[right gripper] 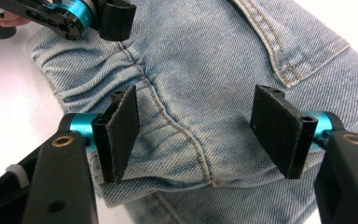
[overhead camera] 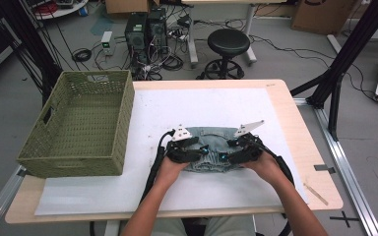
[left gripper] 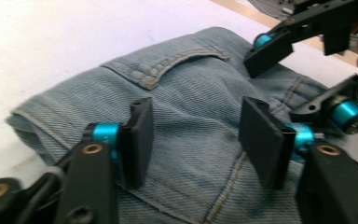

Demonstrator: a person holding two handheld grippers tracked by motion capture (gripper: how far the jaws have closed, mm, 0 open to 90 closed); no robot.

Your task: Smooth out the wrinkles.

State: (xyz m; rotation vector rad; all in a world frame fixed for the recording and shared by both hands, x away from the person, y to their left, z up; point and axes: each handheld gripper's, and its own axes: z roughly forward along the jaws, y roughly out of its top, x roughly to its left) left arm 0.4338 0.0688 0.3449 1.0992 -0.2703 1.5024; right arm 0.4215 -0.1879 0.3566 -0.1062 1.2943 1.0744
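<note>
Both tongs, left point(left gripper: 196, 140) and right point(right gripper: 205, 135), hang released over folded jeans point(overhead camera: 207, 147), seemingly poised to grab them.

Left gripper point(left gripper: 196, 140) jaws apart, over folded jeans point(left gripper: 186, 93)

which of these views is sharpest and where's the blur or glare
Right gripper view is sharpest: denim weave and seam stitching on the folded jeans read clearly. Left gripper view is softer, with the right gripper smeared at the top right. High view is small and soft, evenly lit; the white table cover looks bright but keeps its marks. Both gripper views wash the white surface out.
</note>
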